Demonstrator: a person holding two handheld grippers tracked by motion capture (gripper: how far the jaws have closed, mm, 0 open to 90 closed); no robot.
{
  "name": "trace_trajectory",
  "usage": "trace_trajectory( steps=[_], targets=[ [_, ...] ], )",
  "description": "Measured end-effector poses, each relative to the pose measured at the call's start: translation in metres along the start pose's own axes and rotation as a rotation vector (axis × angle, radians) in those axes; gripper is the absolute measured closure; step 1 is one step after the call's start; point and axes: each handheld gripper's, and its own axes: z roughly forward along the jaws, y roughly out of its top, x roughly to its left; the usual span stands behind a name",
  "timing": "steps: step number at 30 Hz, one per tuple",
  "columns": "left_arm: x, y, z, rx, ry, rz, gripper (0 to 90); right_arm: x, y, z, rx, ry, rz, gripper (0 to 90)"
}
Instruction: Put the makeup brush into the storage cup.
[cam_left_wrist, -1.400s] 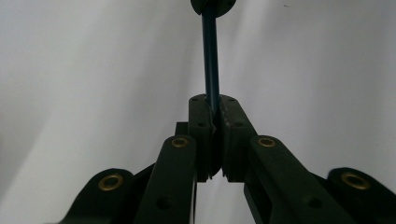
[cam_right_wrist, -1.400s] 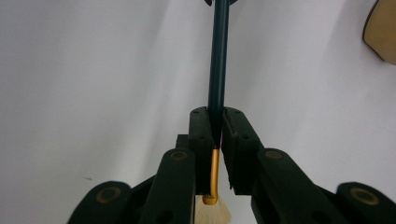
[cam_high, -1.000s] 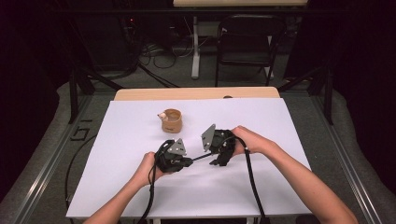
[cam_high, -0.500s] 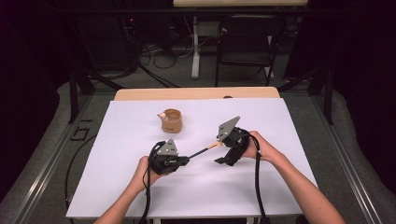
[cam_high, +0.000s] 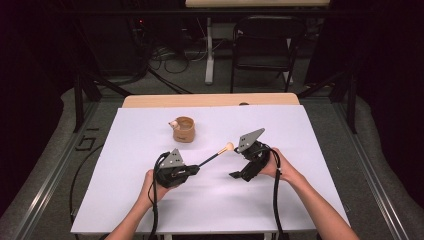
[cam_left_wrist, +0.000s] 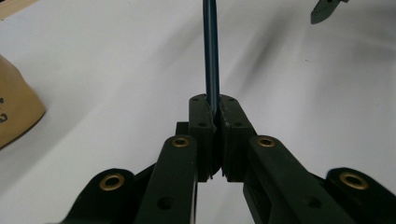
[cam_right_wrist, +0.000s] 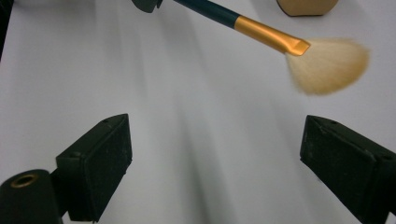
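White sheeting covers the table, which stands in a dark room with a black chair and loose cables on the floor at the far side. On the table, a little left of middle and toward the far edge, sits a small tan cup; its side also shows at the left edge of the left gripper view.

Near the front, the person's left hand holds the left gripper, whose jaws are pressed together on the dark blue handle of a brush. The brush points away to the right and rises off the table, ending in a gold collar and a pale, fluffy head.

At the right, the person's right hand holds the right gripper with its jaws spread wide apart and nothing between them. In the right gripper view the brush head hangs just beyond the open jaws, not touching them. The cup stands apart from both grippers.
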Motion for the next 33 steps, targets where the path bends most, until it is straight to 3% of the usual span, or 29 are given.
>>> trace_trajectory(
  steps=[4, 12, 22, 26, 27, 33],
  targets=[
    [-0.001, -0.002, 0.001, -0.012, 0.003, -0.001, 85.3, 0.003, -0.004, 0.007, -0.012, 0.023, 0.032, 8.2],
    [0.000, -0.003, -0.003, -0.064, 0.032, -0.014, 85.3, 0.007, -0.005, 0.006, -0.042, 0.025, 0.043, 9.3],
    [0.001, -0.005, -0.006, -0.140, 0.049, -0.037, 85.3, 0.009, -0.005, 0.008, -0.136, 0.037, 0.107, 15.0],
    [-0.001, -0.006, -0.004, -0.151, 0.051, -0.036, 85.2, 0.009, 0.000, 0.010, -0.184, 0.033, 0.135, 20.2],
    [-0.001, -0.006, -0.004, -0.145, 0.053, -0.037, 85.2, 0.009, 0.003, 0.010, -0.217, 0.026, 0.160, 24.1],
    [-0.004, -0.007, 0.002, -0.142, 0.055, -0.028, 85.2, 0.006, 0.007, 0.012, -0.269, 0.011, 0.223, 34.1]
  ],
)
